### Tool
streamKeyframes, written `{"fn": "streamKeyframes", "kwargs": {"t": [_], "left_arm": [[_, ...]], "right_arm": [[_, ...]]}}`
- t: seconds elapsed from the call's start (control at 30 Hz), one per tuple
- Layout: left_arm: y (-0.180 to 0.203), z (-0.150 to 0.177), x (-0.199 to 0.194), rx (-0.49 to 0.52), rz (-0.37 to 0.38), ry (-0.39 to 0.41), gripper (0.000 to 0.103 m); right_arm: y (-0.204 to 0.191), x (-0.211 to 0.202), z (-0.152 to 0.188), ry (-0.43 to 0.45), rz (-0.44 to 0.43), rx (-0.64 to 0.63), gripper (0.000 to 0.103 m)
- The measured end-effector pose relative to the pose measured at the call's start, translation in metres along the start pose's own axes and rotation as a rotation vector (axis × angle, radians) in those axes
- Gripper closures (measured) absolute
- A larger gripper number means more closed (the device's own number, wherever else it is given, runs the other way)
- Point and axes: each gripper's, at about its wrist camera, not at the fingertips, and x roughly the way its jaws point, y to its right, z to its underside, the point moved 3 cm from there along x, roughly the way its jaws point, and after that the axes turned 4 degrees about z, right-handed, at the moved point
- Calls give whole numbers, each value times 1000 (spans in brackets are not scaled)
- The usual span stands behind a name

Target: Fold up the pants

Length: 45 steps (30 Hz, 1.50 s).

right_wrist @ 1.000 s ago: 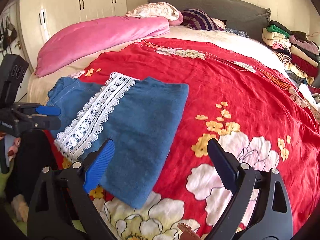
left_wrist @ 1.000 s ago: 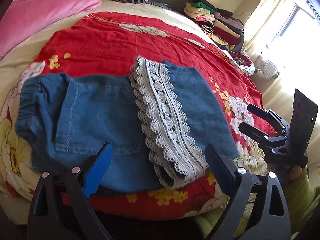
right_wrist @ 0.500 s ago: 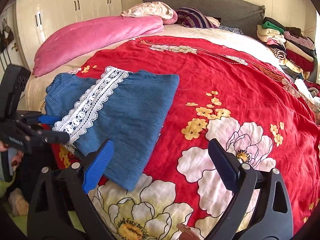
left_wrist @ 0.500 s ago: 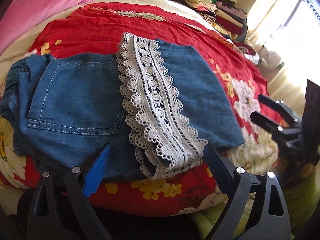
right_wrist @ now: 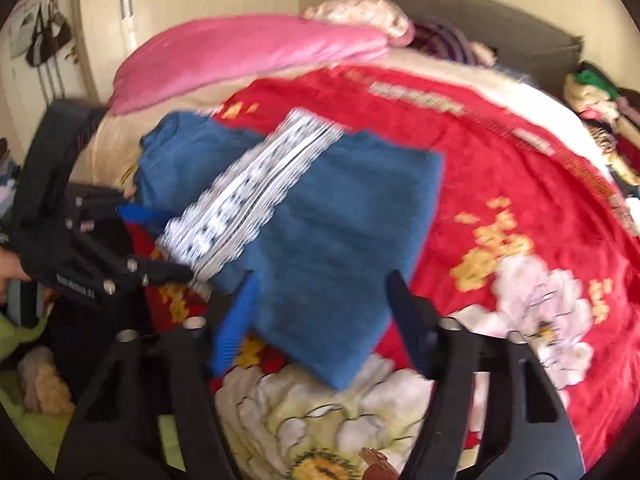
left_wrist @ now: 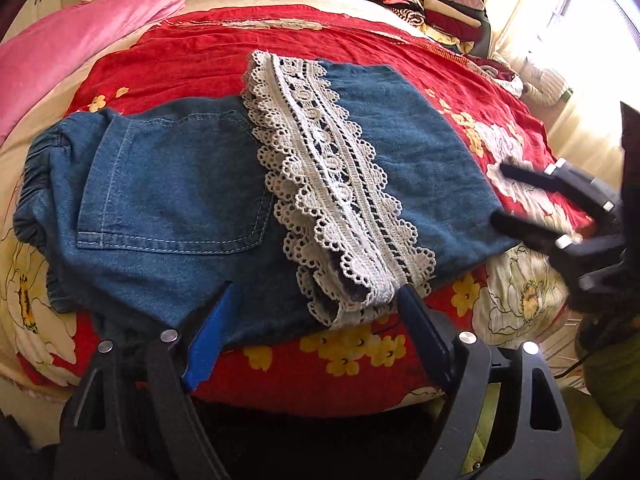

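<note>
While the pants (left_wrist: 256,208) lie folded near the bedspread's (left_wrist: 168,56) front edge, both claws closing but not yet pinching, the left gripper (left_wrist: 316,316) at the lace hem (left_wrist: 332,184) and the right gripper (right_wrist: 320,300) over the corner may snag only the top layer.

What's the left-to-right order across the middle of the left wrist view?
Pink pillow → elastic waistband → back pocket → lace trim → plain denim panel → right gripper.
</note>
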Motion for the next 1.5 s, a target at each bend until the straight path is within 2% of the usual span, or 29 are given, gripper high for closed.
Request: {"fn": "streamKeyframes", "kwargs": {"t": [0.03, 0.07, 0.1, 0.23, 0.33, 0.47, 0.6, 0.63, 0.83, 0.9, 1.03, 1.2, 1.23, 1.27, 1.3, 1.5], "left_arm": [[0, -1, -6, -8, 12, 15, 23], [-1, -2, -12, -11, 17, 28, 23], [-1, -3, -20, -14, 21, 48, 23], [2, -14, -46, -22, 46, 141, 25], [12, -27, -47, -12, 58, 162, 33], [25, -31, -23, 26, 54, 112, 41], [21, -13, 14, 52, -8, -6, 41], [18, -11, 17, 41, -3, -8, 40], [15, -8, 16, 35, 18, 9, 39], [13, -8, 14, 31, 24, 11, 39], [13, -7, 8, 24, 28, 21, 39], [9, -9, -11, 11, 29, 56, 38], [7, -10, -17, 4, 23, 73, 32], [4, -11, -22, 0, 7, 87, 21], [1, -13, -30, -6, -19, 112, 17], [-16, -17, -61, -57, -76, 177, 5]], "right_arm": [[-2, 6, 3, -23, -13, -7, 60], [-4, 12, 8, -53, -20, -13, 70], [-5, 19, 12, -86, -16, -17, 75], [-7, 24, 19, -99, -24, -13, 75], [-8, 25, 20, -104, -28, -12, 75], [-8, 23, 22, -103, -30, -1, 75], [-6, 20, 24, -103, -38, 12, 75], [-5, 19, 24, -105, -46, 23, 74], [-2, 17, 22, -111, -56, 43, 61], [-1, 17, 21, -110, -59, 47, 54], [-1, 13, 20, -105, -52, 59, 50], [3, 4, 16, -83, -38, 81, 41], [4, 3, 15, -80, -34, 85, 39], [6, 1, 13, -73, -29, 92, 37], [7, -1, 12, -68, -27, 97, 34], [14, -14, 2, -25, 7, 122, 23]]}}
